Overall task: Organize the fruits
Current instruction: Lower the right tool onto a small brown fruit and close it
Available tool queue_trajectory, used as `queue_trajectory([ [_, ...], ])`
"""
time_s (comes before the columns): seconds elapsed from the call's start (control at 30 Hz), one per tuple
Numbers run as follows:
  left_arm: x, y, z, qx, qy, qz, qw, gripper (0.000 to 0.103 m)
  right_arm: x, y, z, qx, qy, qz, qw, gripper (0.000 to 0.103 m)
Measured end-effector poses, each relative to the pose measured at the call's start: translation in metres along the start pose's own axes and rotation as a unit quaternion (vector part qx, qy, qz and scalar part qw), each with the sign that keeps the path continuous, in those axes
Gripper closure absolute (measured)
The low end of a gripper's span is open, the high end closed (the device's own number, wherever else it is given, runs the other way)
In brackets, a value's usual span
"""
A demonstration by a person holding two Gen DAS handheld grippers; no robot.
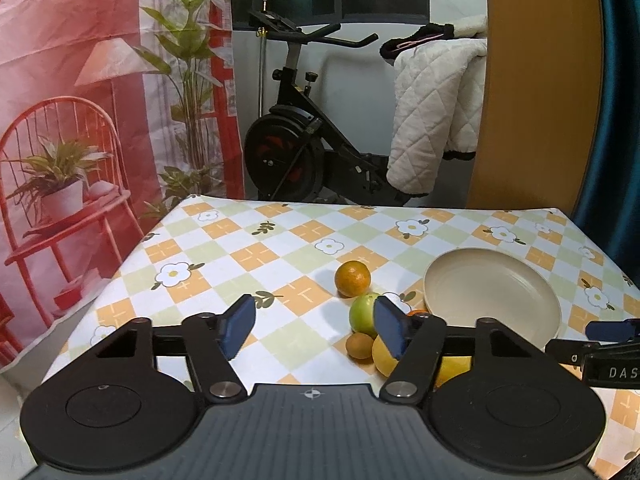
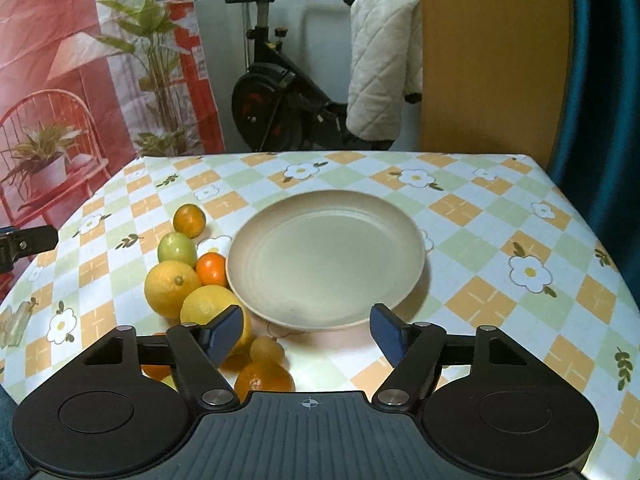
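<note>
A cream plate (image 2: 326, 256) sits empty on the checked tablecloth; it also shows in the left wrist view (image 1: 492, 292). Left of it lies a cluster of fruit: an orange (image 2: 189, 221), a green apple (image 2: 177, 247), a small tangerine (image 2: 212, 269), two lemons (image 2: 171, 288), a small brown fruit (image 2: 267, 351) and another orange (image 2: 264, 378). My right gripper (image 2: 306, 332) is open and empty, just before the plate's near rim. My left gripper (image 1: 314, 326) is open and empty, left of the fruit; the apple (image 1: 363, 312) and orange (image 1: 352, 278) lie beside its right finger.
The table's far edge (image 2: 320, 154) faces an exercise bike (image 1: 296, 148) draped with a white quilted blanket (image 1: 436, 112). A printed red backdrop (image 1: 80, 100) hangs at the left. A wooden panel (image 2: 492, 56) and blue curtain (image 2: 600, 80) stand at the right.
</note>
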State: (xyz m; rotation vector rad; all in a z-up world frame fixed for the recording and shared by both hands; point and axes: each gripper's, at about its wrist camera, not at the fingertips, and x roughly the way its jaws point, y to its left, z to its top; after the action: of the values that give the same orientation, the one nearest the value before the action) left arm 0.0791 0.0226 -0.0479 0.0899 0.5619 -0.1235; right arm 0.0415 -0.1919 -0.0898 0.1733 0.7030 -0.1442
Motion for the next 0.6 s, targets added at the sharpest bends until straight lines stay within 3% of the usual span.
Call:
queue_trajectory([
  [0.1,0.001,0.001,-0.001,-0.002,-0.003,-0.007,1.0000,0.047,0.002,-0.001,-0.002,-0.004,0.002,0.003,1.000,0.050],
  [0.43,0.009,0.013,-0.003,-0.029,-0.004,0.014,0.9995,0.053,0.017,-0.001,-0.007,-0.012,0.025,0.018,0.999,0.074],
  [0.6,0.014,0.014,-0.004,-0.031,0.001,0.012,0.9995,0.053,0.025,0.003,-0.009,-0.013,0.036,0.030,0.999,0.075],
])
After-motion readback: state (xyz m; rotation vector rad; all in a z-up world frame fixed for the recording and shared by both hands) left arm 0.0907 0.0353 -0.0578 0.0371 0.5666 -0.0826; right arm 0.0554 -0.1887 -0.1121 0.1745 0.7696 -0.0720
